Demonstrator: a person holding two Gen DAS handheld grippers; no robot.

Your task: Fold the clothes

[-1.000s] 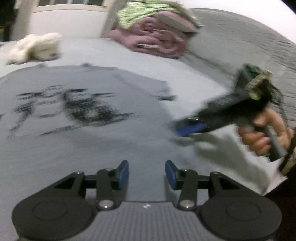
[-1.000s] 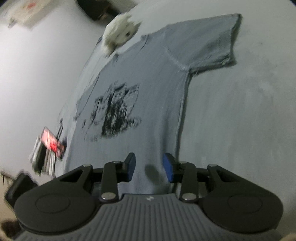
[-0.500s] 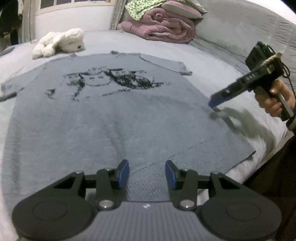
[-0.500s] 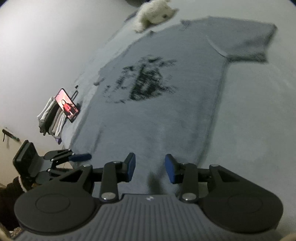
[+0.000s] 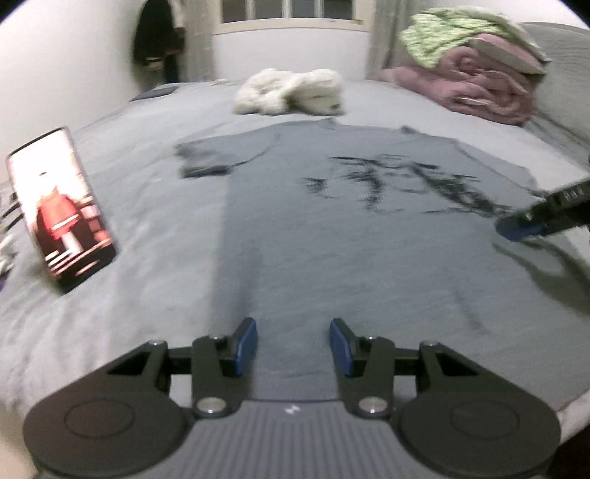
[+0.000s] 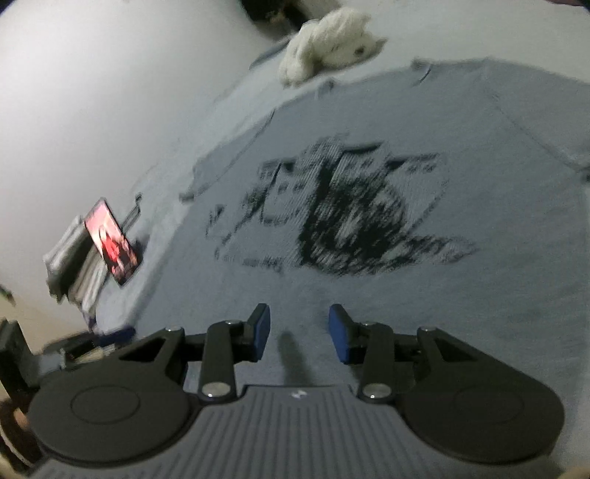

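**Grey T-shirt spread flat on the bed, both grippers empty above it**

Grey knit fabric fills most of both wrist views: a short-sleeved T-shirt (image 5: 332, 235) with a blurred black print (image 6: 343, 221) on the chest lies spread face up on a bed (image 5: 147, 206) covered in a pale grey sheet. Its collar points toward the far edge of the bed and its hem lies along the near edge. One sleeve (image 5: 217, 154) is spread flat toward the bed's left side.

The left gripper (image 5: 293, 346) hangs over the shirt's lower part near the hem, by its left side edge. Its blue-padded fingers (image 5: 245, 344) stand apart with nothing between them, only shirt fabric beneath. The right gripper (image 6: 298, 331) hangs over the shirt below the print, its fingers (image 6: 339, 337) likewise apart and empty; a shadow falls on the cloth between them. In the left wrist view the right gripper's blue tips reach in from the right edge, above the shirt.

A white plush toy (image 5: 291, 90) lies just beyond the collar, toward the bed's far edge. A phone (image 5: 61, 206) with a lit screen leans propped at the bed's left edge, beside a small stack of folded grey cloths (image 6: 73, 258). At the far right corner sits a rolled pink blanket (image 5: 483, 88) with a green patterned cloth (image 5: 453, 31) on top. A window (image 5: 291, 11) shows in the wall behind.
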